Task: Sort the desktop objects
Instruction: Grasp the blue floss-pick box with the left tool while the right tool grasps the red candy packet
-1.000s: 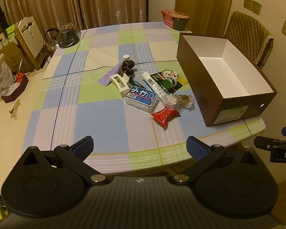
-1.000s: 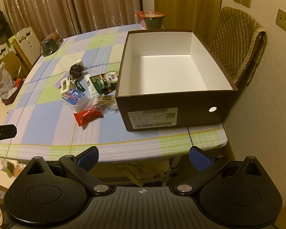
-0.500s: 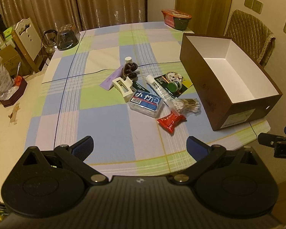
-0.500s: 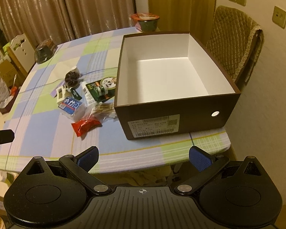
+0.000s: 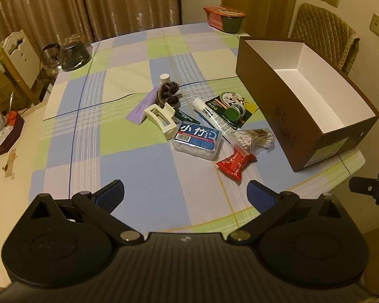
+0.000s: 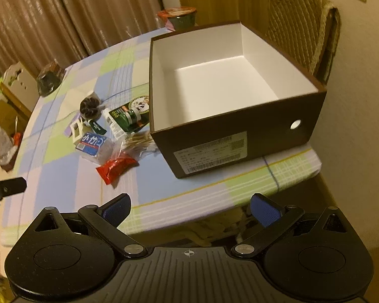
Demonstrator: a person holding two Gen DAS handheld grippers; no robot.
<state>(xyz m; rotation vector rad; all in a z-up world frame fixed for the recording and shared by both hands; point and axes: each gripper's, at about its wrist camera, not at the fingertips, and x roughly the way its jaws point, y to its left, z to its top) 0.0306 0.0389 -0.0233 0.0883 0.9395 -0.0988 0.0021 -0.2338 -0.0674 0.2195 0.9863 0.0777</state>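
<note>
A heap of small items lies mid-table: a cream hair claw [image 5: 161,118], a blue-labelled clear box [image 5: 197,139], a red packet [image 5: 235,164], a bag of cotton swabs [image 5: 252,139], a white tube [image 5: 209,115], a green card with a jar [image 5: 231,109] and a dark scrunchie [image 5: 168,92]. To their right stands an empty brown box [image 5: 273,96] with a white inside. My left gripper [image 5: 185,193] hovers open over the near table edge, short of the heap. The right gripper [image 6: 190,208] is open too, below the box [image 6: 240,136], with the red packet [image 6: 116,168] to its left.
A checked cloth covers the table [image 5: 128,166]. A bowl with a red lid [image 5: 224,21] sits at the far edge and a dark glass pot [image 5: 74,54] at the far left. A quilted chair [image 6: 300,22] stands behind the box. Cartons and bags crowd the left floor.
Both grippers have moved forward towards the table, so heap and box look larger. The right view has tilted and swung left. Neither gripper's opening has changed.
</note>
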